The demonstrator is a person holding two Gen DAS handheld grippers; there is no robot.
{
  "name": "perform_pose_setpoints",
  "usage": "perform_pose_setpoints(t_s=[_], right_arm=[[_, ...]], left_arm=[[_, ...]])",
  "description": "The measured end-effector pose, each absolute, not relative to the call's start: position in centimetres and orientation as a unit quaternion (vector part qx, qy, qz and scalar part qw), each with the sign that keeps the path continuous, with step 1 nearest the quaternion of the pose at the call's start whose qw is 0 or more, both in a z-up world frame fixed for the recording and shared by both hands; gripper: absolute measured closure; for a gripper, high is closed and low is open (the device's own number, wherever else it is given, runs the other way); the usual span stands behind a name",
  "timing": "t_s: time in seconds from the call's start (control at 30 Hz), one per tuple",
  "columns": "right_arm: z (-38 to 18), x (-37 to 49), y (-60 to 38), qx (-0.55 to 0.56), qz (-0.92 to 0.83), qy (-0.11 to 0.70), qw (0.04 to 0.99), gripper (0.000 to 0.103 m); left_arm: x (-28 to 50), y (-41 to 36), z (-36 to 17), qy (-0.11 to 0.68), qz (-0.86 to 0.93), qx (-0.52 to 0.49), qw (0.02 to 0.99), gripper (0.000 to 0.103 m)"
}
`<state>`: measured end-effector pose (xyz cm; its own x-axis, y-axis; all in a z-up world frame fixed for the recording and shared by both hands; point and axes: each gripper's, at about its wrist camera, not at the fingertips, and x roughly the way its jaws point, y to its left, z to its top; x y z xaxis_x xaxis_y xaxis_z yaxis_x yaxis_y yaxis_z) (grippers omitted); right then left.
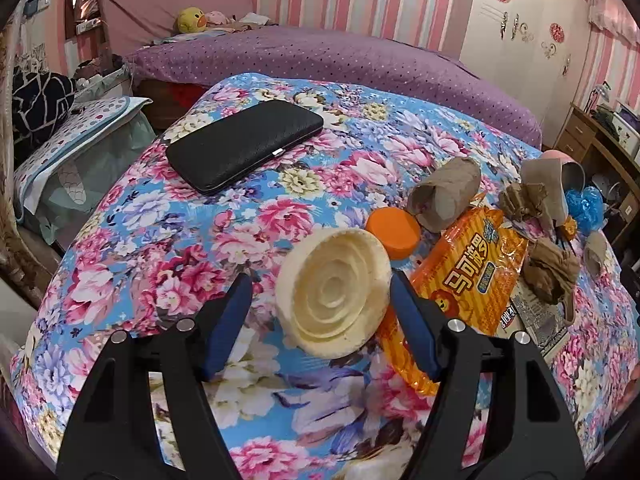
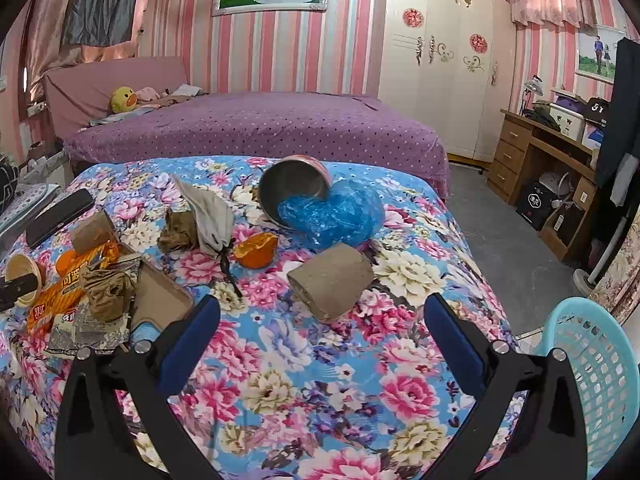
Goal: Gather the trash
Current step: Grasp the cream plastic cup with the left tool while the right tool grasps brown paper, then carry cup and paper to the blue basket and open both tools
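- The left gripper (image 1: 320,304) stands with its 2 blue-padded jaws apart around a cream foam disc (image 1: 334,294). The right pad touches the disc's edge; the left pad is clear of it, so nothing is clamped.
- The disc is round and thick, with a grainy surface and concentric rings moulded into its face. It stands tilted on edge on the floral cloth (image 1: 160,240), its ringed face turned toward the camera.
- Behind it lies a smooth orange cap (image 1: 394,232), touching a grey-brown cardboard tube (image 1: 444,194) whose long axis runs up to the right.
- A glossy orange snack wrapper (image 1: 472,276) lies flat just right of the disc, printed with large white Chinese characters I cannot read with certainty.
- Crumpled brown paper (image 1: 550,272) sits on the wrapper's right side.
- A black textured case (image 1: 244,144) lies flat, well apart on the left.
- The right gripper (image 2: 322,338) is wide open and holds nothing; a second cardboard roll (image 2: 332,286) lies just ahead of it, its long axis running left to right.
- Beyond are an orange peel (image 2: 256,252), blue crinkled plastic (image 2: 332,212) spilling from a tipped metal bowl (image 2: 292,188), and a turquoise lattice basket (image 2: 592,368) at the right.
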<state>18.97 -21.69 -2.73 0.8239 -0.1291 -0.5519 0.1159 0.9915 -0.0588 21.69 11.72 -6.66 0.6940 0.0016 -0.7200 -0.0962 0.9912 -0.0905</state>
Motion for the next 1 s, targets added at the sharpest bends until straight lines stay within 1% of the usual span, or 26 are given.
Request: perform_pose_setpoints(t_s=[0.03, 0.1, 0.17, 0.2, 0.23, 0.27, 0.3, 0.37, 0.6, 0.77, 0.93, 0.97, 1.0], right_arm=[[-2.8, 19.0, -21.5, -0.014, -0.063, 0.291, 0.955, 0.004], [-2.9, 19.0, -21.1, -0.020, -0.060, 0.292, 0.954, 0.004], [-3.0, 19.0, -20.7, -0.024, -0.058, 0.293, 0.954, 0.004], [-3.1, 19.0, -20.6, -0.024, -0.057, 0.293, 0.954, 0.004], [-3.2, 19.0, -20.4, -0.025, -0.057, 0.294, 0.954, 0.004], [-3.2, 19.0, -20.3, -0.026, -0.056, 0.294, 0.954, 0.004], [-3.2, 18.9, -20.1, -0.028, -0.055, 0.294, 0.954, 0.004], [-3.1, 18.8, -19.7, -0.029, -0.053, 0.293, 0.954, 0.004], [-2.7, 18.9, -16.7, -0.025, -0.012, 0.283, 0.959, 0.004], [-2.7, 19.5, -12.8, -0.025, 0.041, 0.283, 0.958, 0.004], [-3.2, 20.8, -10.1, -0.036, 0.063, 0.296, 0.952, 0.004], [-3.6, 21.3, -9.7, -0.039, 0.066, 0.308, 0.948, 0.008], [-3.8, 21.7, -9.5, -0.038, 0.072, 0.316, 0.945, 0.024]], left_arm=[[21.7, 11.4, -6.6, 0.389, 0.027, -0.056, 0.919, 0.032], [21.6, 10.8, -6.5, 0.381, 0.036, -0.044, 0.923, 0.022], [21.8, 10.3, -6.6, 0.380, 0.044, -0.031, 0.923, 0.021], [22.0, 10.2, -6.9, 0.387, 0.046, -0.028, 0.920, 0.022], [22.1, 10.3, -7.0, 0.392, 0.047, -0.029, 0.919, 0.025], [22.2, 10.7, -7.1, 0.396, 0.044, -0.040, 0.916, 0.037], [22.3, 11.2, -7.2, 0.400, 0.038, -0.054, 0.914, 0.043], [22.1, 12.3, -7.2, 0.402, 0.026, -0.088, 0.911, 0.043], [20.0, 15.1, -4.9, 0.374, 0.026, -0.128, 0.918, 0.043], [18.9, 15.4, -3.6, 0.357, 0.037, -0.092, 0.929, 0.043], [18.7, 14.9, -3.7, 0.355, 0.038, -0.055, 0.932, 0.043], [18.7, 15.0, -3.7, 0.356, 0.032, -0.063, 0.932, 0.043], [18.8, 15.0, -3.7, 0.356, 0.029, -0.070, 0.931, 0.043]])
